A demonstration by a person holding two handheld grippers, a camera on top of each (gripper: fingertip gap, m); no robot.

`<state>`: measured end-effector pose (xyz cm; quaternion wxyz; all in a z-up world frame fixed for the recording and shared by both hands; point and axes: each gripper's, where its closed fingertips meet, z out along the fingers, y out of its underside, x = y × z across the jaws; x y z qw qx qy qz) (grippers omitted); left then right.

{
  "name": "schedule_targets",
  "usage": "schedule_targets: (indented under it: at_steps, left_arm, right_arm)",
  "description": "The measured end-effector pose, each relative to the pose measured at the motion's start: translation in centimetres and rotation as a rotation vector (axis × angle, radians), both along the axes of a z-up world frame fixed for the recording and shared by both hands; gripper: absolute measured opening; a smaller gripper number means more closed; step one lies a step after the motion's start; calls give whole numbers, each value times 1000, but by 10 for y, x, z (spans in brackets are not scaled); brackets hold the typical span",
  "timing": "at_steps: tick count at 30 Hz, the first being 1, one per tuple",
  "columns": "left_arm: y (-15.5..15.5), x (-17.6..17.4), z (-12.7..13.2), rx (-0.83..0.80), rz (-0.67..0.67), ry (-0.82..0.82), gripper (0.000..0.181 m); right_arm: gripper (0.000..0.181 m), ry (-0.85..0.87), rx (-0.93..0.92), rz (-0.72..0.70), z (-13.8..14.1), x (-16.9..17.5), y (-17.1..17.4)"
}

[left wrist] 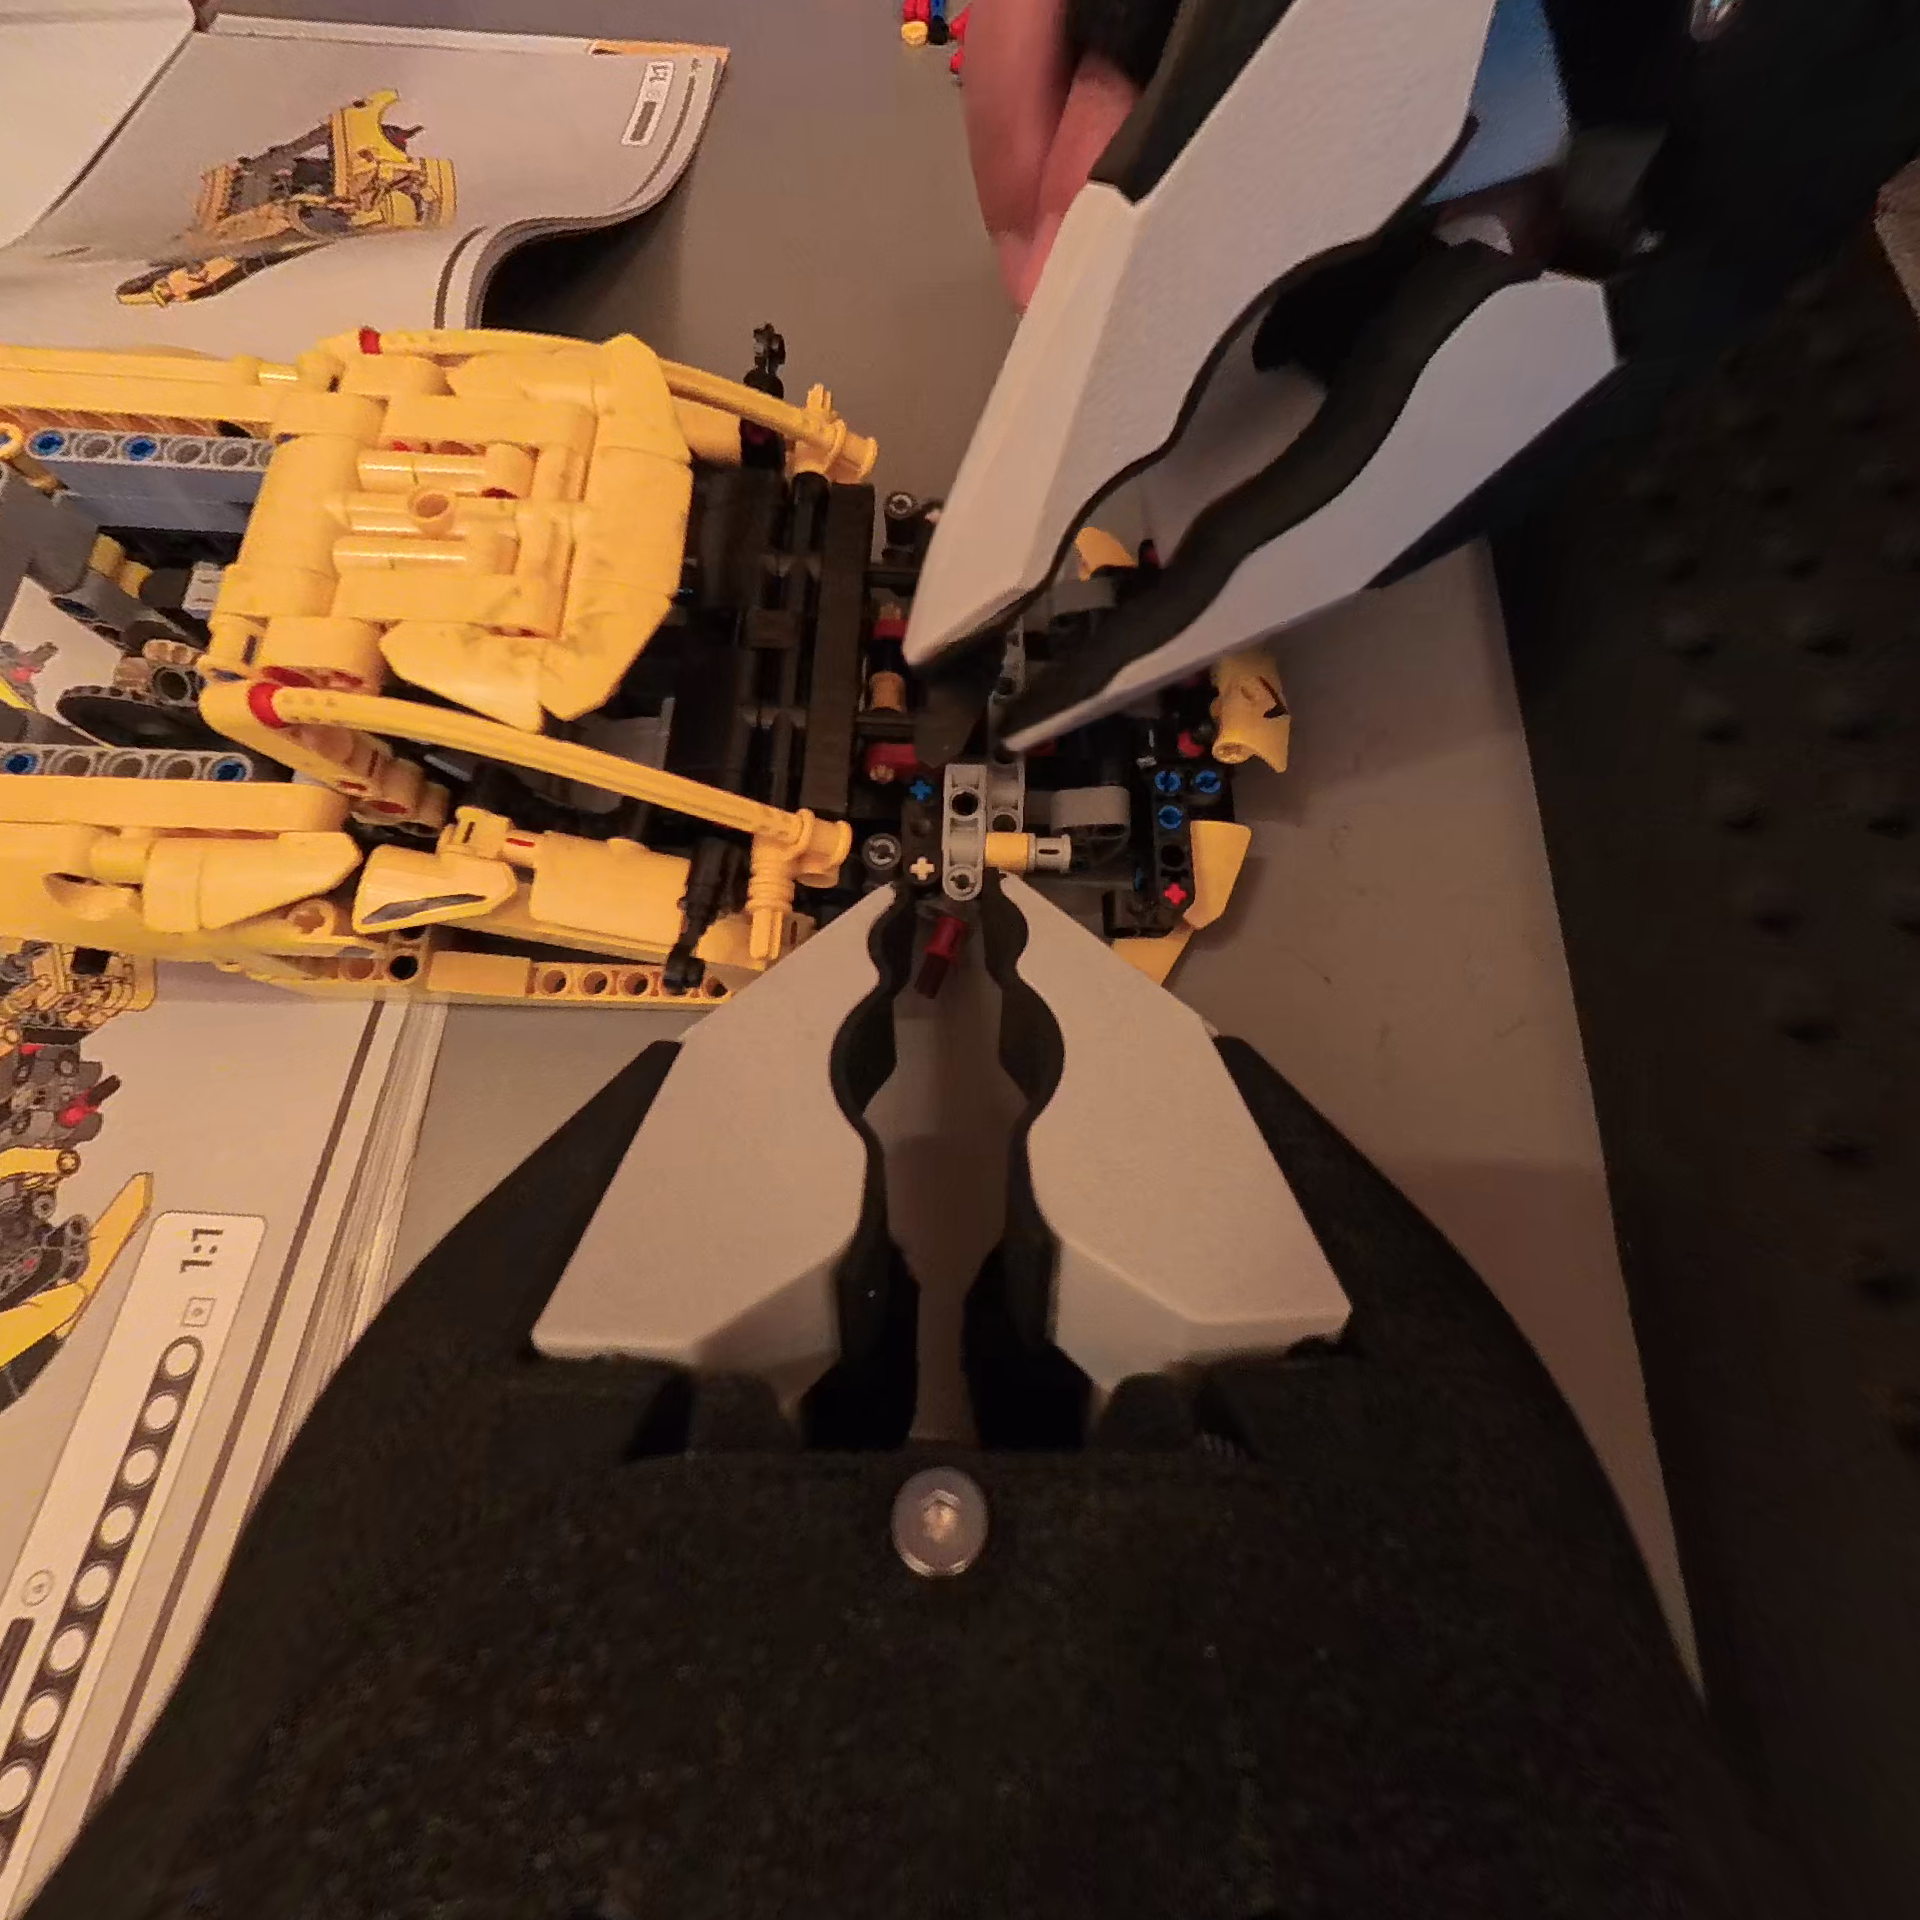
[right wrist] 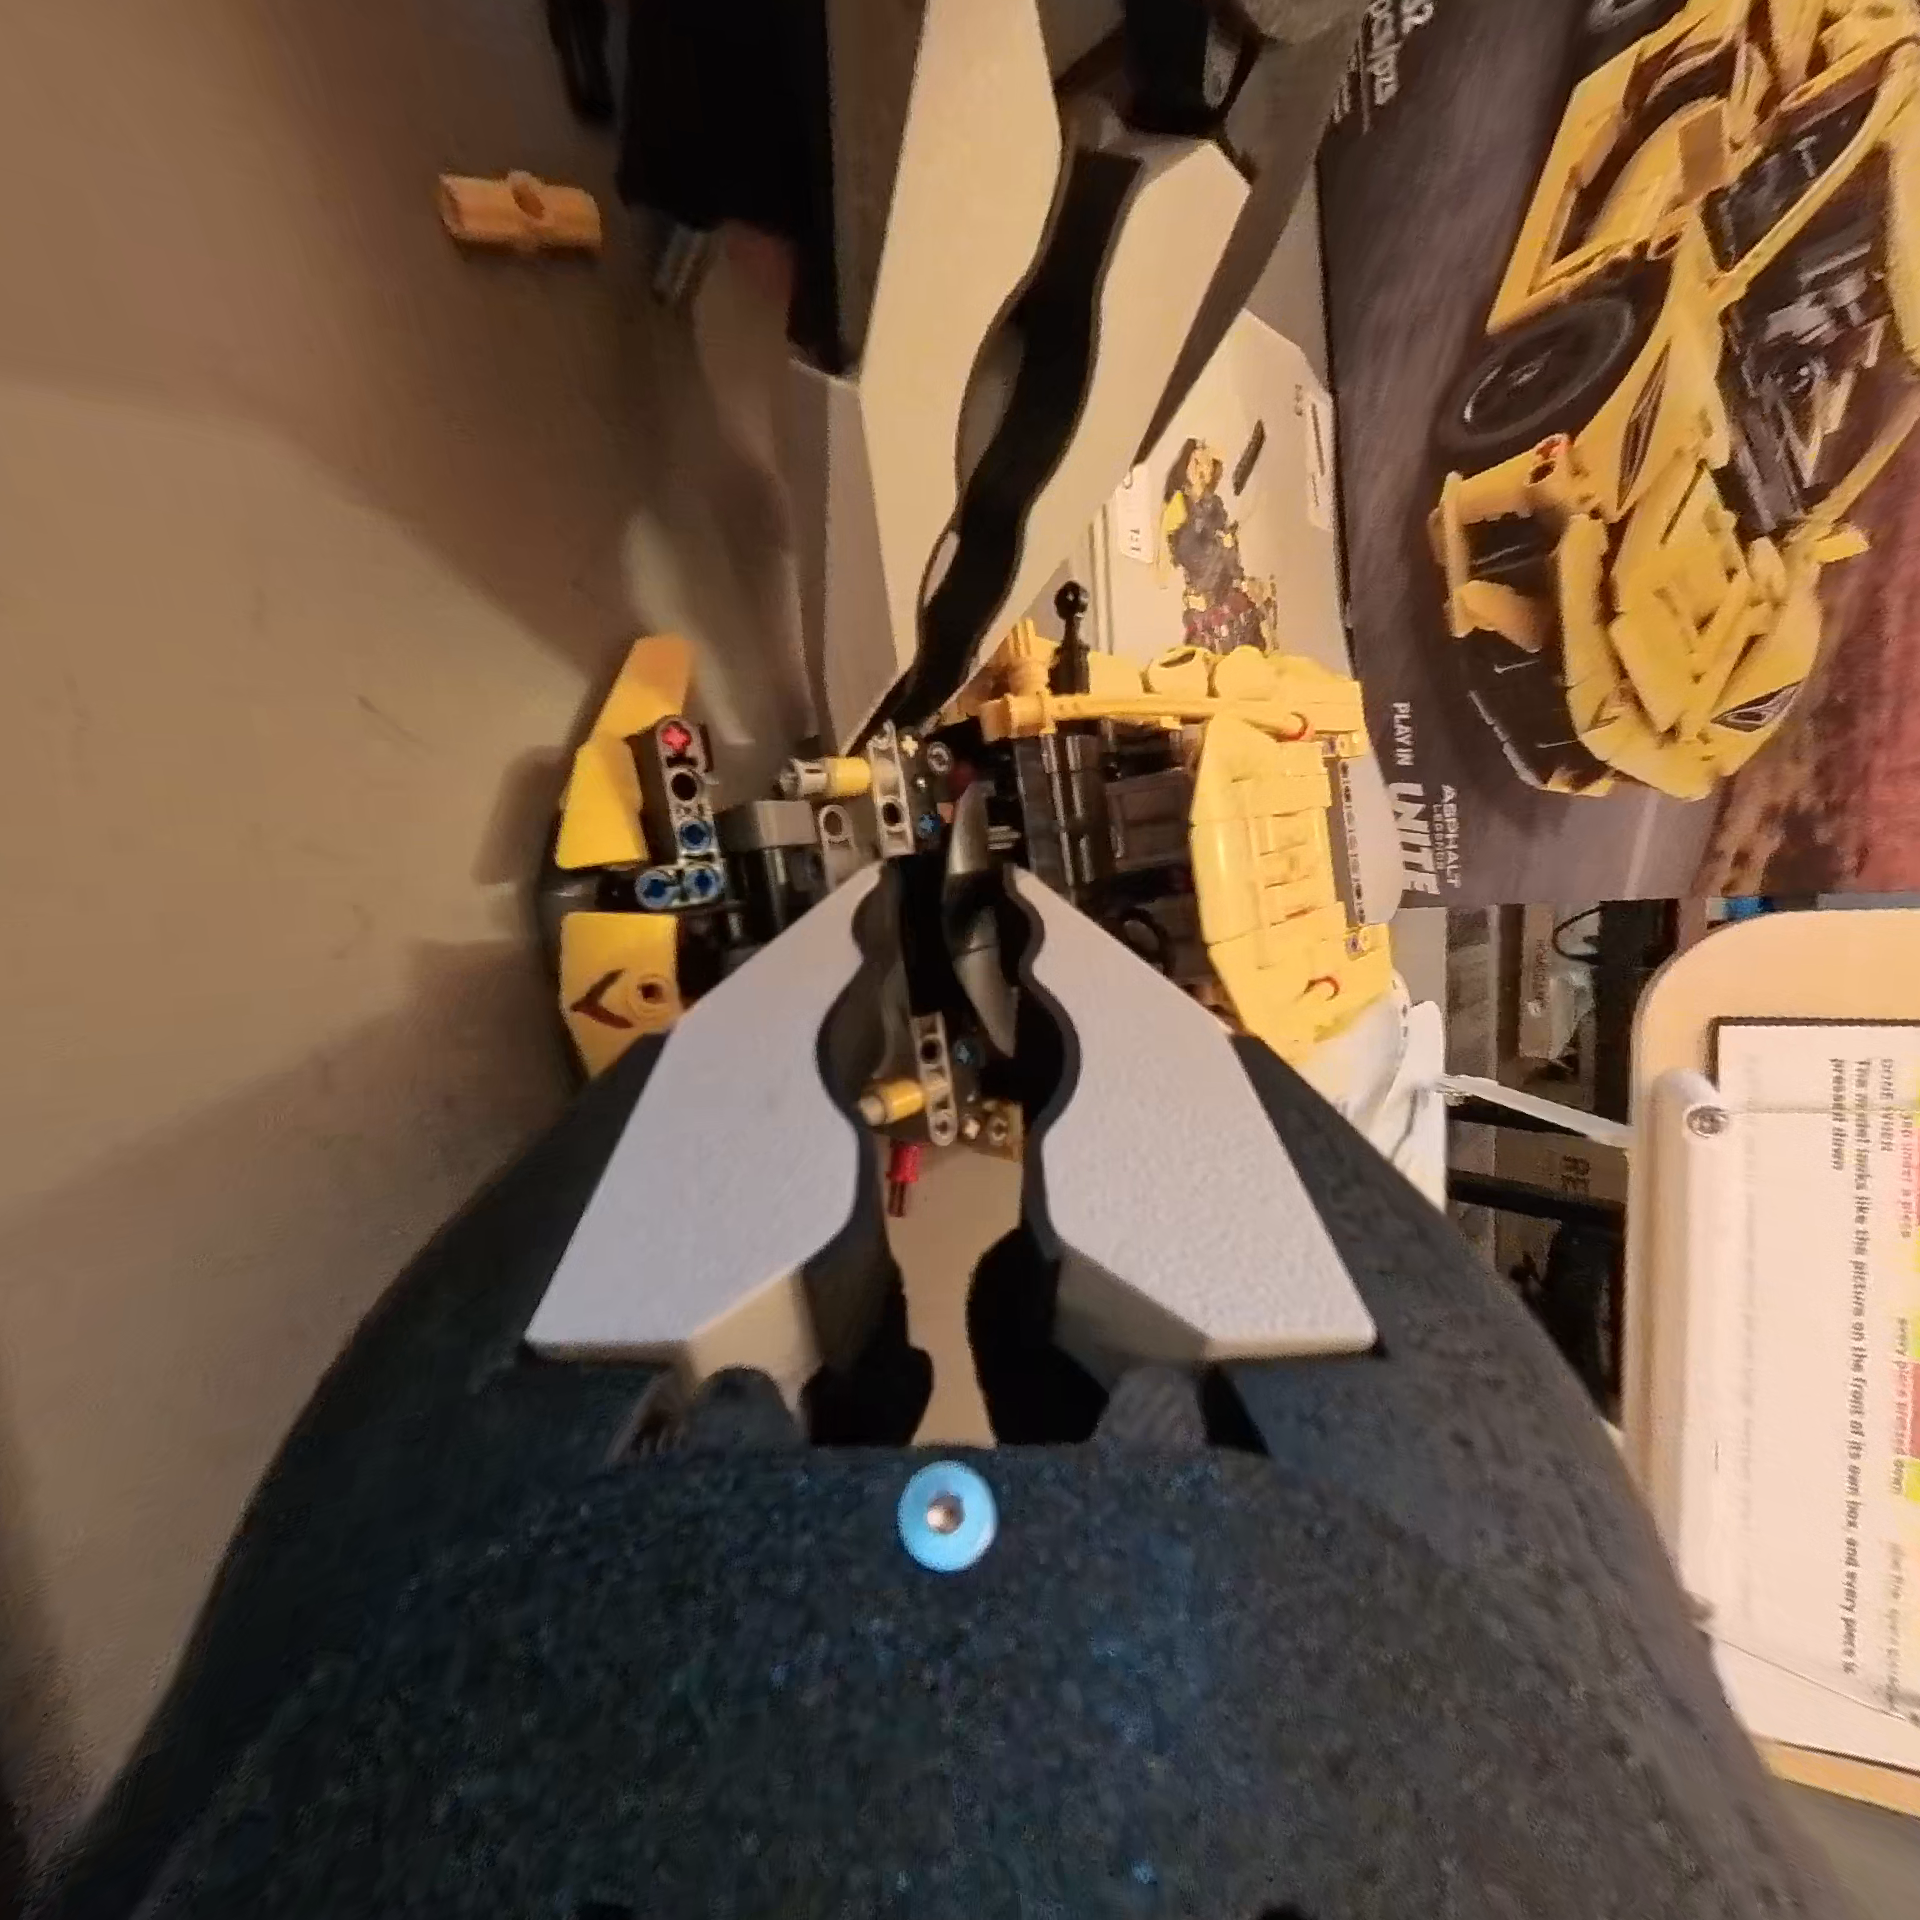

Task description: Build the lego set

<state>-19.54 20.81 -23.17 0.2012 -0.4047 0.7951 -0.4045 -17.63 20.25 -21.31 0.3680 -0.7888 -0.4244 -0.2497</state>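
Note:
A partly built yellow lego car (left wrist: 468, 561) lies on the table, its open black and grey rear frame facing my grippers; it also shows in the right wrist view (right wrist: 1268, 831). My left gripper (left wrist: 948, 902) is shut on the frame's edge at a light grey beam (left wrist: 966, 831), with a red axle (left wrist: 940, 951) between its fingers. It enters the right wrist view from the top (right wrist: 899, 727). My right gripper (right wrist: 940, 888) is closed around a thin black piece (right wrist: 925, 935) in the frame. In the left wrist view it reaches in from the upper right (left wrist: 971, 727).
Open instruction booklets (left wrist: 416, 156) lie under and beside the car. The set's box (right wrist: 1662, 416) stands behind it. A loose tan piece (right wrist: 520, 213) and small loose parts (left wrist: 930, 26) lie on the table. A white stand with a paper sheet (right wrist: 1818, 1247) is at right. A hand (left wrist: 1023, 187) holds the right gripper. Only a small space, under 4 cm, lies between the two pairs of fingers.

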Motion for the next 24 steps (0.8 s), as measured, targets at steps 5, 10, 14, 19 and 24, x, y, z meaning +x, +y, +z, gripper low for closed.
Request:
schedule_targets:
  at_steps: [5,10,14,19,24]
  left_arm:
    - [0,0,0,-4,0,3,13]
    - [0,0,0,-12,6,9,12]
    - [1,1,0,-14,12,11,12]
    - [1,1,0,-25,13,18,12]
    - [-1,1,0,-26,9,14,13]
  right_arm:
    - [7,-82,40,8,3,1,3]
    - [5,-303,125,23,3,1,4]
    - [4,-460,203,-29,4,1,5]
    - [5,-315,168,-101,3,2,5]
    - [12,-150,121,-113,3,-6,3]
